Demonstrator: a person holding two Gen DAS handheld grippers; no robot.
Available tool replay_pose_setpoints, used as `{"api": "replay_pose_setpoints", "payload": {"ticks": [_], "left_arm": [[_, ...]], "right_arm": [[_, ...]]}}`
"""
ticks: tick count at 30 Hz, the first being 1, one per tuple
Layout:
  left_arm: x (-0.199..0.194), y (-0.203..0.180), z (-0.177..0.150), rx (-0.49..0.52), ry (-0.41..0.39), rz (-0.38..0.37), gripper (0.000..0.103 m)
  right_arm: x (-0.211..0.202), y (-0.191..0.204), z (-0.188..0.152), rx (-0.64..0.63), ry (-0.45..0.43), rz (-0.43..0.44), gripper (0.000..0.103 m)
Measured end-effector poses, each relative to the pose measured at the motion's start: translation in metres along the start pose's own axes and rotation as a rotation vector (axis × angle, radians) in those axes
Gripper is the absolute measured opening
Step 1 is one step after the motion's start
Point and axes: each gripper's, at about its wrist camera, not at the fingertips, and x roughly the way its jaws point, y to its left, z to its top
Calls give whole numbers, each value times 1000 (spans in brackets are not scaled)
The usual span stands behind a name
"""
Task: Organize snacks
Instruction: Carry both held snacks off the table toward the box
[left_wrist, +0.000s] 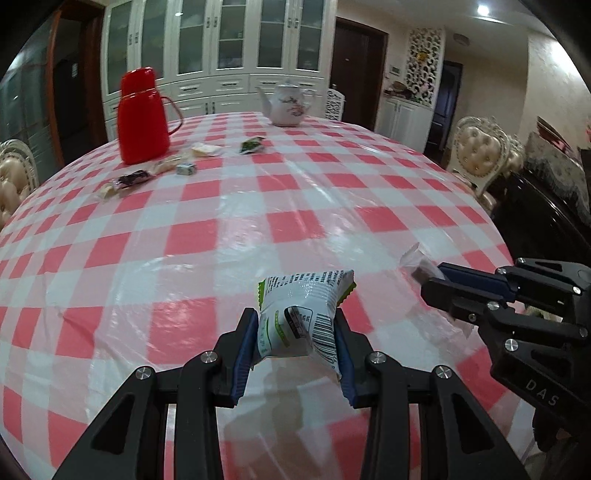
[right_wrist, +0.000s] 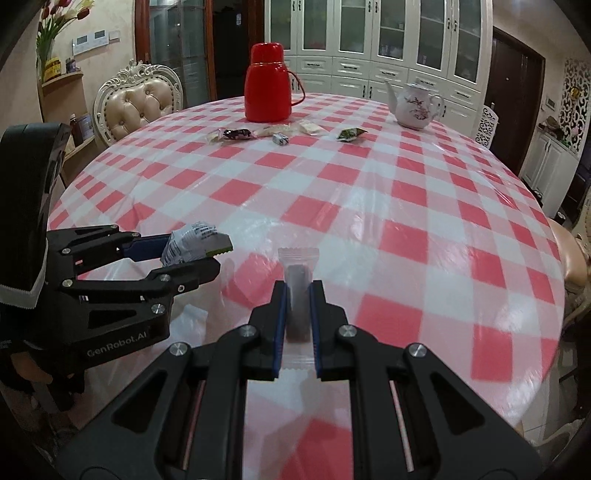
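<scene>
My left gripper (left_wrist: 295, 325) is shut on a white and green snack packet (left_wrist: 301, 314) and holds it above the near part of the table; it also shows in the right wrist view (right_wrist: 195, 245). My right gripper (right_wrist: 297, 291) is shut on a clear wrapper with a dark snack bar (right_wrist: 298, 291) inside; it shows at the right of the left wrist view (left_wrist: 424, 271). Several loose snacks lie far across the table by the red flask: a dark packet (right_wrist: 236, 133), pale packets (right_wrist: 275, 130), a small cube (right_wrist: 280, 139) and a green packet (right_wrist: 351, 133).
A red thermos flask (right_wrist: 267, 88) and a white teapot (right_wrist: 415, 103) stand at the far side of the red-and-white checked tablecloth (right_wrist: 369, 206). Padded chairs (right_wrist: 140, 99) stand around the table. White cabinets line the back wall.
</scene>
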Motion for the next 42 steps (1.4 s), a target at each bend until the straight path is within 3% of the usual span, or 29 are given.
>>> {"api": "replay_pose_setpoints", "payload": {"ticks": [18,31,42], "left_arm": [[-18,-112,-19,260,-4,-96,40],[-25,-182,-42,458,-7,-195,40],[-37,-237,-70,645,-17,-314,40]], "right_arm": [[-70,-63,-64,67,-5,-141,15],[-98,-135,-116,152,91,-307,15],[-105,-167,-157,36,236,-371,16]]}}
